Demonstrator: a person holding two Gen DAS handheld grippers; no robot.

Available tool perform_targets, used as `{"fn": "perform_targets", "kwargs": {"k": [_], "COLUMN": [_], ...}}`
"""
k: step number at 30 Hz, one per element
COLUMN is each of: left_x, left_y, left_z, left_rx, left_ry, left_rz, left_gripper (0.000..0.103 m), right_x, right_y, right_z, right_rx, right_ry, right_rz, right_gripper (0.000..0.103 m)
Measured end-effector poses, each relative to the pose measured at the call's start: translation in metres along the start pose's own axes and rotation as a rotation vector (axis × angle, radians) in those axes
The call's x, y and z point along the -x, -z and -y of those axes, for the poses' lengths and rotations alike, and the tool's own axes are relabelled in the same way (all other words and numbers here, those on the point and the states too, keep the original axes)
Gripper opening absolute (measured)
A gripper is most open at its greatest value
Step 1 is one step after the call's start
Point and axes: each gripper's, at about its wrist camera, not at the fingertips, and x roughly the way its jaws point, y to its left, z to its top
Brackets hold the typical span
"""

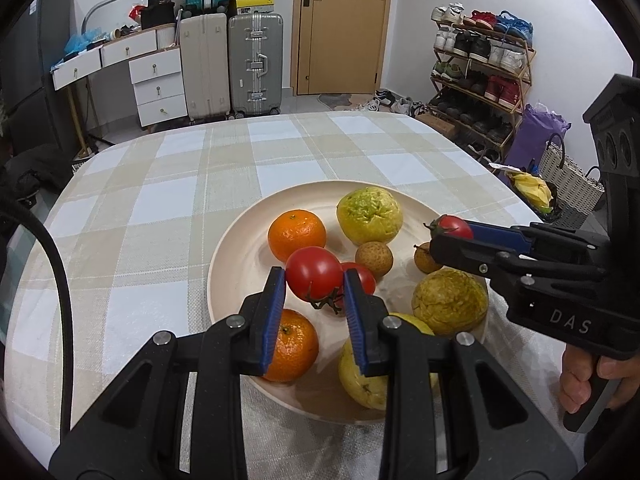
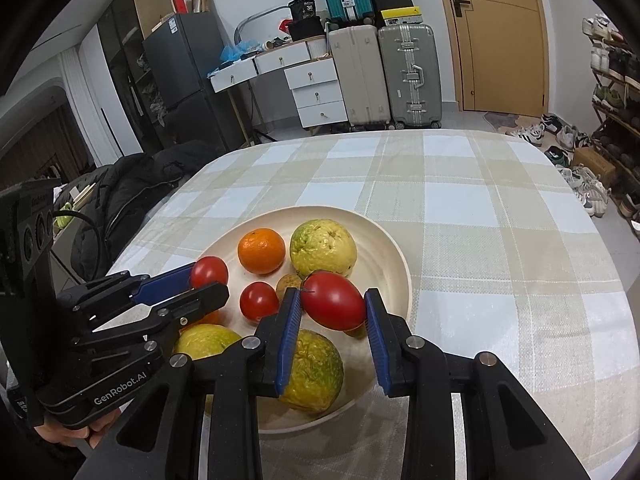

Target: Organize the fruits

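1. Left claw [image 1: 315,286] is closed on a red tomato [image 1: 314,273]; the blue pads press on both sides, stem hangs down. The tomato is held above the plate [image 1: 240,236].
2. Right claw [image 2: 333,305] is closed on a longer red tomato [image 2: 333,300], also above the plate, near its right part.
3. The cream plate stands on the bench w/ checked cloth [image 1: 168,200], at the near edge.
4. In the plate: two oranges [image 1: 296,234], one at the back & one at the near-left under the left claw; several yellow-green fruits [image 1: 369,214]; a third small tomato [image 2: 259,302] in the middle; two small brown round fruits [image 1: 374,259].
5. A hand [image 1: 592,384] holds the right claw's handle, seen in left wrist view.
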Motion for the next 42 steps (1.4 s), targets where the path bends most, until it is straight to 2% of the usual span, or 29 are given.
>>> {"fn": "perform_targets", "kwargs": {"k": [10,15,18,20,21,23,26,28,32,42], "left_x": [0.001,0.006,0.013,0.022,0.027,0.037,0.051,0.06,0.083,0.117], "left_y": [0.002,0.004,0.005,0.006,0.007,0.01,0.014,0.018,0.03,0.057], "left_z": [-0.003,-0.004,-0.008,-0.012,-0.013,-0.015,-0.015,-0.014,-0.014,-0.01], "left_rx": [0.008,0.006,0.024,0.033,0.034,0.029,0.009,-0.003,0.006,0.017], "left_ry": [0.003,0.007,0.011,-0.001,-0.004,-0.007,-0.017,-0.023,-0.015,-0.029], "left_rz": [0.0,0.007,0.013,0.039,0.055,0.08,0.106,0.12,0.167,0.221], "left_gripper": [0.027,0.028,0.043,0.066,0.07,0.08,0.083,0.086,0.102,0.102], "right_x": [0.0,0.008,0.016,0.021,0.024,0.031,0.041,0.047,0.053,0.071], "right_y": [0.004,0.005,0.009,0.012,0.014,0.018,0.023,0.026,0.034,0.054], "right_z": [-0.008,-0.006,-0.005,-0.005,-0.005,-0.004,-0.004,-0.005,-0.007,-0.012], "right_rx": [0.039,0.033,0.033,0.042,0.048,0.053,0.048,0.05,0.07,0.076], "right_ry": [0.009,0.021,0.05,0.056,0.06,0.063,0.049,0.049,0.038,-0.014], "right_rz": [-0.01,0.009,0.028,0.042,0.045,0.062,0.087,0.097,0.107,0.181], "right_gripper": [0.033,0.043,0.05,0.054,0.057,0.079,0.096,0.103,0.103,0.103]}}
